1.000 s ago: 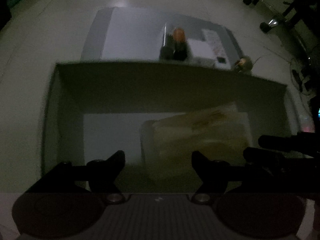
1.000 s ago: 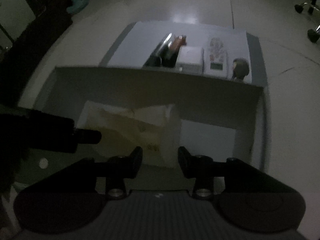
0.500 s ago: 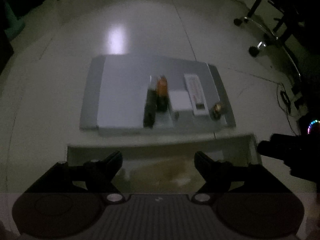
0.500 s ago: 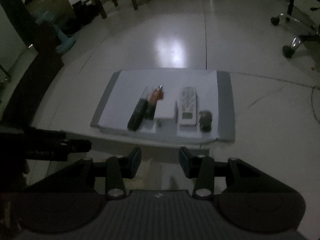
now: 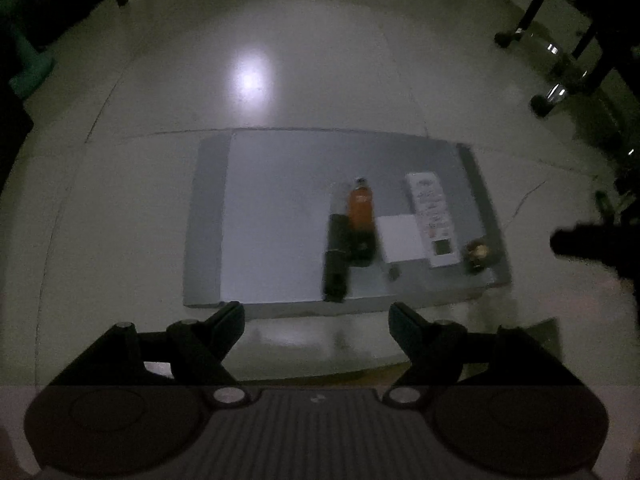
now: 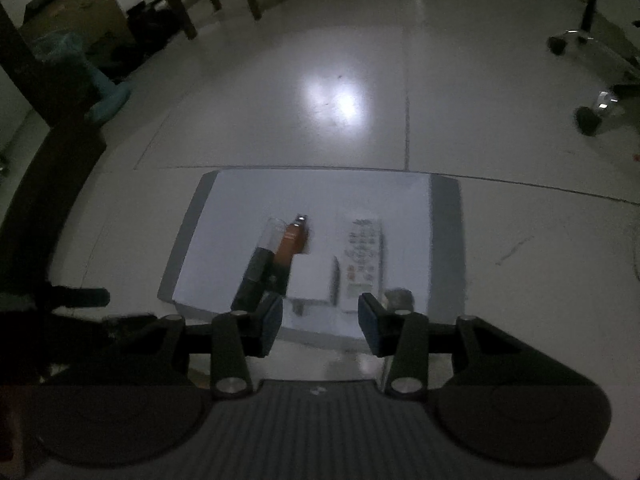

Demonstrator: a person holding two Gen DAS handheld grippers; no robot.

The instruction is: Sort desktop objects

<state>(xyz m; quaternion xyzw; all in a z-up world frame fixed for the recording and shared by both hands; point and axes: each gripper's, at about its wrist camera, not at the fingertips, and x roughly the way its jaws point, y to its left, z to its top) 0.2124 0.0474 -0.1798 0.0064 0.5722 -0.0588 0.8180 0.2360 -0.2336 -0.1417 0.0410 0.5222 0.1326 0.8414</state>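
A grey mat (image 5: 276, 216) (image 6: 444, 240) lies on the floor. On its right part lie a black cylinder (image 5: 335, 256) (image 6: 252, 276), an orange-brown bottle (image 5: 361, 208) (image 6: 290, 242), a white box (image 5: 401, 238) (image 6: 310, 282), a white remote (image 5: 432, 212) (image 6: 362, 252) and a small round brownish object (image 5: 476, 252) (image 6: 398, 298). My left gripper (image 5: 316, 326) is open and empty, held above and short of the mat's near edge. My right gripper (image 6: 319, 324) is open and empty, over the mat's near edge.
The top edge of a box (image 5: 360, 368) shows just below the left gripper. Office chair bases (image 5: 560, 80) (image 6: 588, 80) stand at the right. Wooden chair legs and dark clutter (image 6: 120, 20) are at the far left. The scene is dim.
Both grippers have risen and pulled back from inside the box holding a yellowish item. The view now looks out over the mat. Both stayed open and empty.
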